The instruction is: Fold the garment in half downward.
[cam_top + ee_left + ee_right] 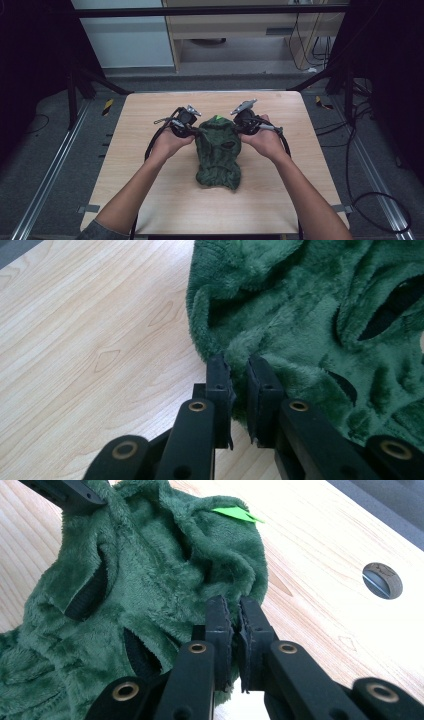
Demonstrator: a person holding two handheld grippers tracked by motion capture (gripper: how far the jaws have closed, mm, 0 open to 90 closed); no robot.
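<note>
A dark green fleece garment (218,155) lies bunched in the middle of the wooden table (140,125), with a small bright green tag (219,118) at its far end. My left gripper (196,131) is shut on the garment's left edge; in the left gripper view the jaws pinch a fold of green fleece (280,325), the gripper (239,371) low in the frame. My right gripper (239,130) is shut on the right edge, its jaws clamped on the fleece (150,595) in the right gripper view, the gripper (235,611) just below the green tag (235,514). Black slits show in the fabric.
A round cable hole (382,580) sits in the tabletop near the right gripper. The table's edges drop to a grey floor with metal rails (55,165) and cables (370,200). A cabinet (240,30) stands beyond the far edge.
</note>
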